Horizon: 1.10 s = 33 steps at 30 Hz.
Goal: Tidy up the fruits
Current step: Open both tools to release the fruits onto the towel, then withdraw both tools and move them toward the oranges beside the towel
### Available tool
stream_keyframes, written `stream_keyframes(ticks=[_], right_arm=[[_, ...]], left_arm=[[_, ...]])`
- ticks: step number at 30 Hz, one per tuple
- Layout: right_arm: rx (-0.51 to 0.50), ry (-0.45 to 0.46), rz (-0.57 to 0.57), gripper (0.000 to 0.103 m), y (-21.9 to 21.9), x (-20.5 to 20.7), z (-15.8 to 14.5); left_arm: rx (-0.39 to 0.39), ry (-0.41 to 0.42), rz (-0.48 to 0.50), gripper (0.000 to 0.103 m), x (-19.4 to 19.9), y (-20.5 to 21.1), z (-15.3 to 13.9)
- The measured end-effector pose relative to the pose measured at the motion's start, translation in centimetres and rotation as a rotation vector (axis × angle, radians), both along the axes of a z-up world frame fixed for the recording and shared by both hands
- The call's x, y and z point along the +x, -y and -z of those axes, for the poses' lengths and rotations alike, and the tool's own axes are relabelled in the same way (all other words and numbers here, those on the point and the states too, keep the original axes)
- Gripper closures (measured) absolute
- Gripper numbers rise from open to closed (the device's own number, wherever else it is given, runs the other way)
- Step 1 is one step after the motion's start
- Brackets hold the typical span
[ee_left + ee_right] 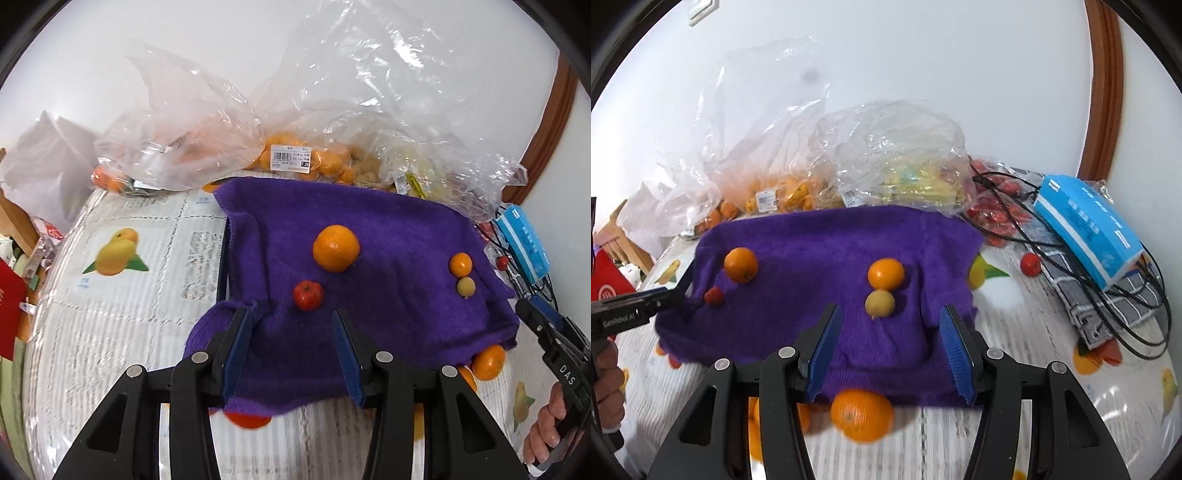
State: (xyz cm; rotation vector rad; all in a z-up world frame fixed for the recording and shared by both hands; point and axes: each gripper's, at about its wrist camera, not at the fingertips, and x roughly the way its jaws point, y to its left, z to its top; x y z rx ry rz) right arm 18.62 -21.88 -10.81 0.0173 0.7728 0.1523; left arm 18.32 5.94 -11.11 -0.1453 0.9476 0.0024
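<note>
Black gripper [291, 354] frames, blue ribbed fingers [955, 354], silver screws, white lettering

bags [280, 122] crowd far edge, cloth [369, 229] centre seemingly open

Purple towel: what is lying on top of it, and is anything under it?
On the purple towel lie two oranges, a small red fruit and a yellowish fruit. Another orange pokes out under its near edge; anything further underneath is covered.

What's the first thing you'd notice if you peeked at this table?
A bright purple towel is spread across the middle of the table, with a big orange, a little red apple and two small round fruits sitting on top. Behind it, crinkly clear plastic bags of fruit are heaped against the wall.
</note>
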Motion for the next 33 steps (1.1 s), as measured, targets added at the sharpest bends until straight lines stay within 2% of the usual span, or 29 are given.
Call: stream_keyframes(ticks=[4,11,16,22,25,33], right_arm=[[-0.018,0.035,0.022,0.048,0.3,-2.1,-1.5],[0.028,0.087,0.063,0.048,1.1,-6.0,-3.6],[0.052,0.041,0.043,0.048,1.2,-7.8,-4.4],[0.018,0.055,0.017,0.048,0.5,-10.5,-5.0],[0.014,0.055,0.012,0.048,0.3,-11.4,-5.0],[-0.019,0.063,0.004,0.048,0.0,-13.7,-4.7]], left_arm=[[-0.004,0.013,0.013,0.06,-1.8,0.6,-0.8],[-0.026,0.034,0.035,0.061,-5.2,1.0,-2.1],[-0.044,0.062,0.069,0.062,-7.7,1.6,-3.3],[-0.034,0.093,0.118,0.06,-10.3,2.7,-4.6],[-0.033,0.085,0.118,0.054,-11.1,3.2,-4.6],[-0.07,0.065,0.097,0.05,-11.9,3.3,-3.2]])
